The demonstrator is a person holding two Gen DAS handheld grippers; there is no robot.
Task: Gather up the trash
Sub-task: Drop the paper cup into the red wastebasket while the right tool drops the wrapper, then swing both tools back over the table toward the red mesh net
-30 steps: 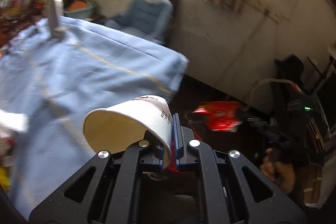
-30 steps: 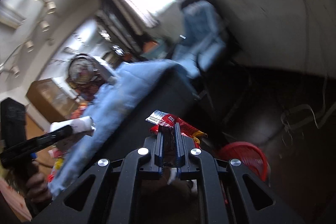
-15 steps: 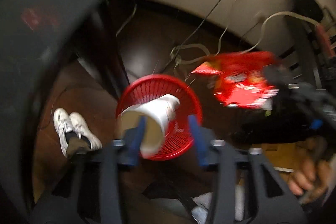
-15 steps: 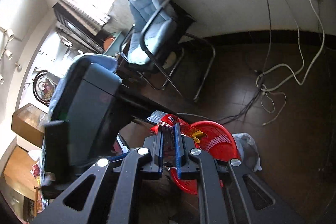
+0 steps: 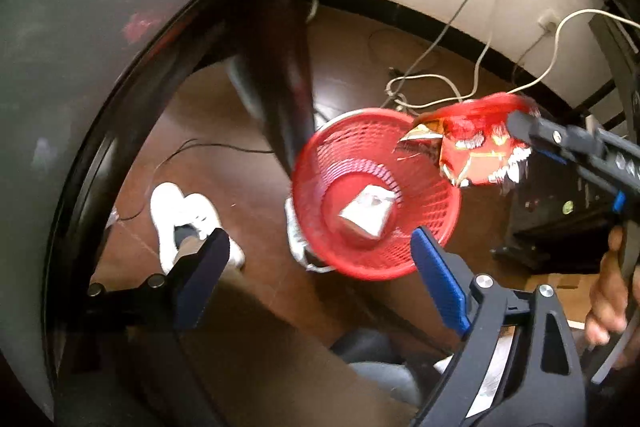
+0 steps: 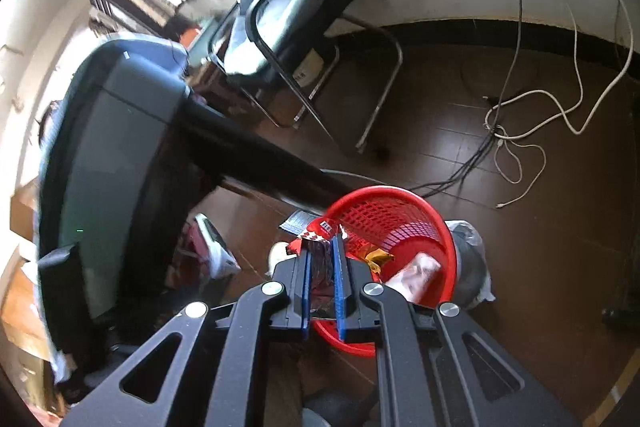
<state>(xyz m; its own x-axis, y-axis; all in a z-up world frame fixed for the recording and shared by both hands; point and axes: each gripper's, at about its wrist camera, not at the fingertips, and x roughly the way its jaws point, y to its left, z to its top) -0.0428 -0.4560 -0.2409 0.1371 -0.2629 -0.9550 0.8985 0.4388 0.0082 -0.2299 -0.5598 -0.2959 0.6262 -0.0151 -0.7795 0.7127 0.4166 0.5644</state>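
Red mesh wastebasket [image 5: 434, 205] on floor — paper cup [image 5: 366, 213] lying at its bottom. Left tool [image 5: 316, 267] just opened wide, empty; right tool [image 6: 322, 269] clamped on red snack wrapper [image 5: 480, 147] at basket rim.

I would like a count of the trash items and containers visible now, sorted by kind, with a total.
Paper cup, lying inside the basket: 1
Red snack wrapper, clamped in the right gripper at the basket's rim: 1
Red mesh basket: 1
Total: 3
The left gripper is open and has nothing between its jaws.
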